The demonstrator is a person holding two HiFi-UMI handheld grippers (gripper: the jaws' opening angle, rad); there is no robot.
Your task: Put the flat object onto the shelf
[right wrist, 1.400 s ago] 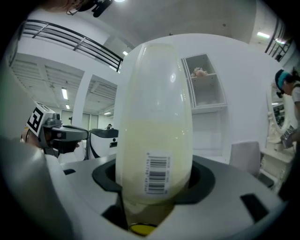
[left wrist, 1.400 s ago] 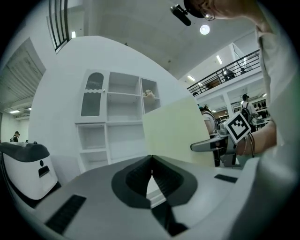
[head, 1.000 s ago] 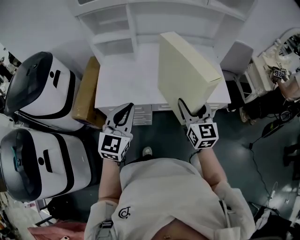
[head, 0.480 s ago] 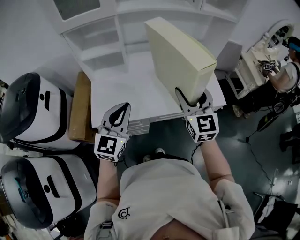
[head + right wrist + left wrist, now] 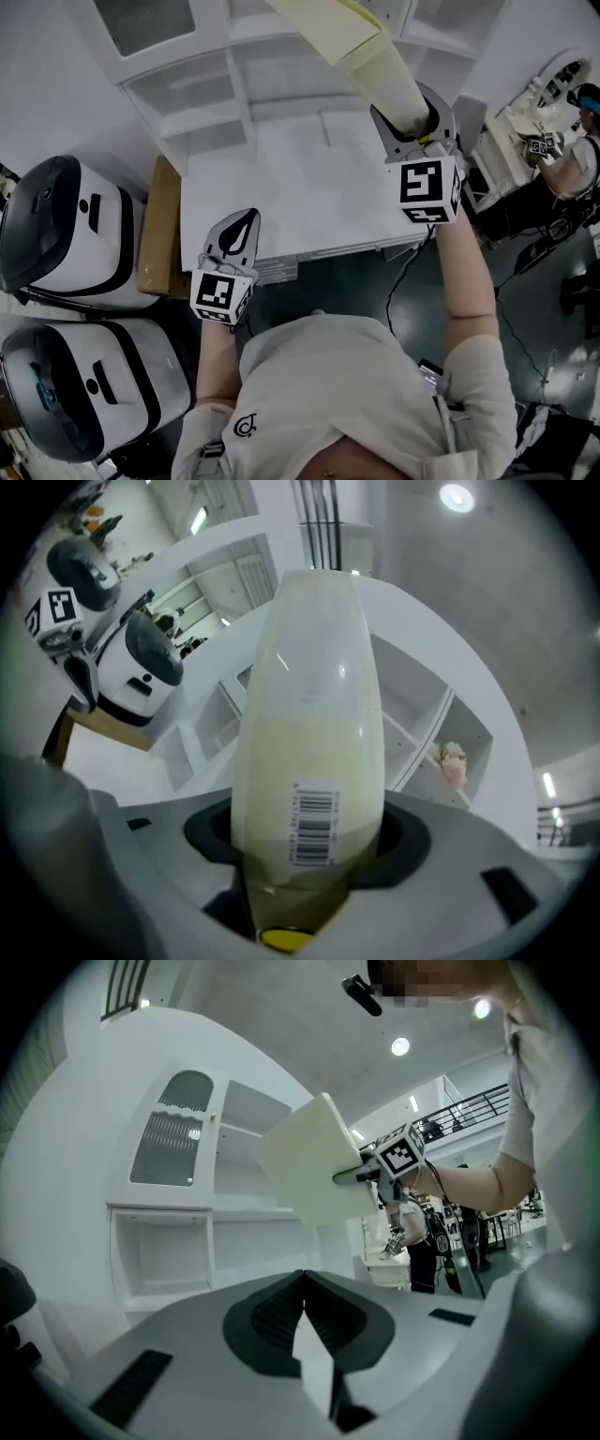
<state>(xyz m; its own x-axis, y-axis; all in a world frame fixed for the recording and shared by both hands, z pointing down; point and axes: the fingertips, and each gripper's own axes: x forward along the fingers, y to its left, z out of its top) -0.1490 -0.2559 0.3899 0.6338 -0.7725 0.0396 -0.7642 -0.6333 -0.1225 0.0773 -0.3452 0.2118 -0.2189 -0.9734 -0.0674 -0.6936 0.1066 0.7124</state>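
The flat object is a cream box (image 5: 375, 56) with a barcode label on its narrow edge (image 5: 311, 832). My right gripper (image 5: 412, 117) is shut on its near end and holds it high above the white desk (image 5: 281, 197), with the box reaching up in front of the white shelf unit (image 5: 187, 94). In the left gripper view the box (image 5: 305, 1171) hangs in the air before the shelf compartments. My left gripper (image 5: 239, 230) is shut and empty at the desk's front edge, its tips meeting (image 5: 302, 1307).
Two white-and-black machines (image 5: 56, 225) (image 5: 75, 375) stand at the left, with a brown cardboard box (image 5: 159, 225) between them and the desk. A person (image 5: 572, 141) works at another table on the right. Pink flowers (image 5: 450, 761) sit in one shelf compartment.
The right gripper has risen and rolled, carrying the box from just above the desk up to the shelf's height. The left gripper has shifted a little along the desk's front edge.
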